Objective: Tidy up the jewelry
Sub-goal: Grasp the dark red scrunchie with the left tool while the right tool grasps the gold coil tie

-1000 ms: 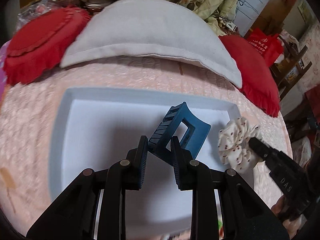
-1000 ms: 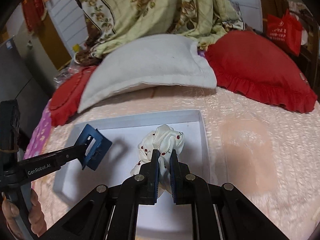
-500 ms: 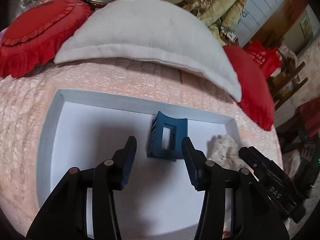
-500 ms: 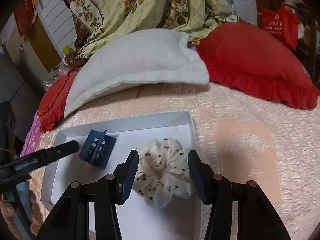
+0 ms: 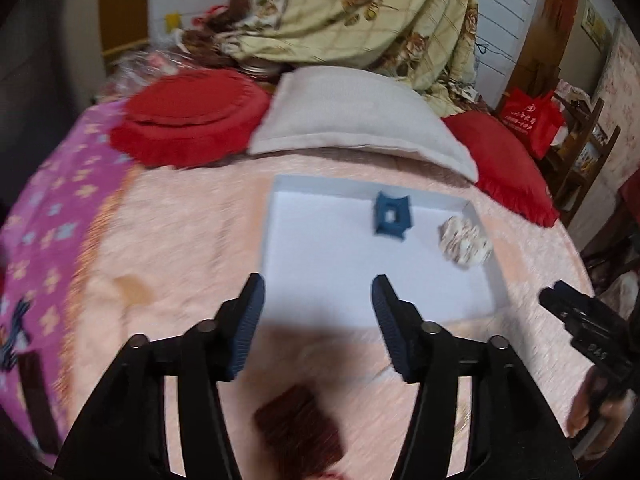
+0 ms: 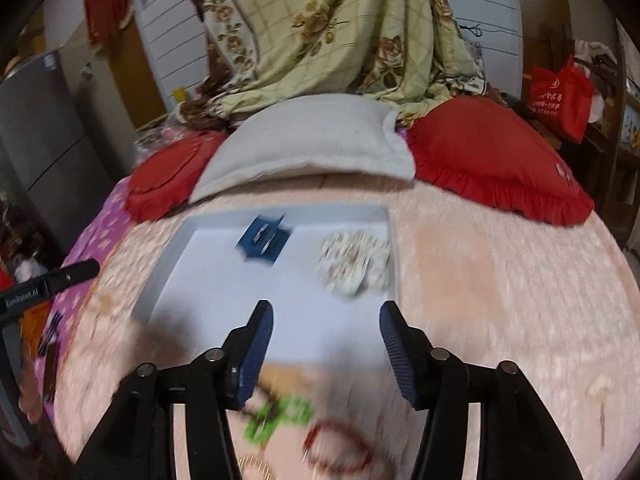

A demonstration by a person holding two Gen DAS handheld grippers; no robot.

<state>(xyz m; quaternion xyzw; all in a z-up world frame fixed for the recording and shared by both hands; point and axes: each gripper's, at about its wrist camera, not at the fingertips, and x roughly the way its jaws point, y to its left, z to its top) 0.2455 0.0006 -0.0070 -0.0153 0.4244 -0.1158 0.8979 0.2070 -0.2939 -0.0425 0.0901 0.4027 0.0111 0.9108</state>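
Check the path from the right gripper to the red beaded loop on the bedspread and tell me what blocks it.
Nothing visible blocks it. The right gripper is open and empty, and the red beaded loop lies on the pink bedspread just below its fingertips. A green piece lies beside the loop, to its left, not across the approach.

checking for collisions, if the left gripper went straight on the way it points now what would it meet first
Probably the bare floor of the shallow white tray: the open left gripper aims there, short of the blue plastic claw clip. Depth is unclear through the blur.
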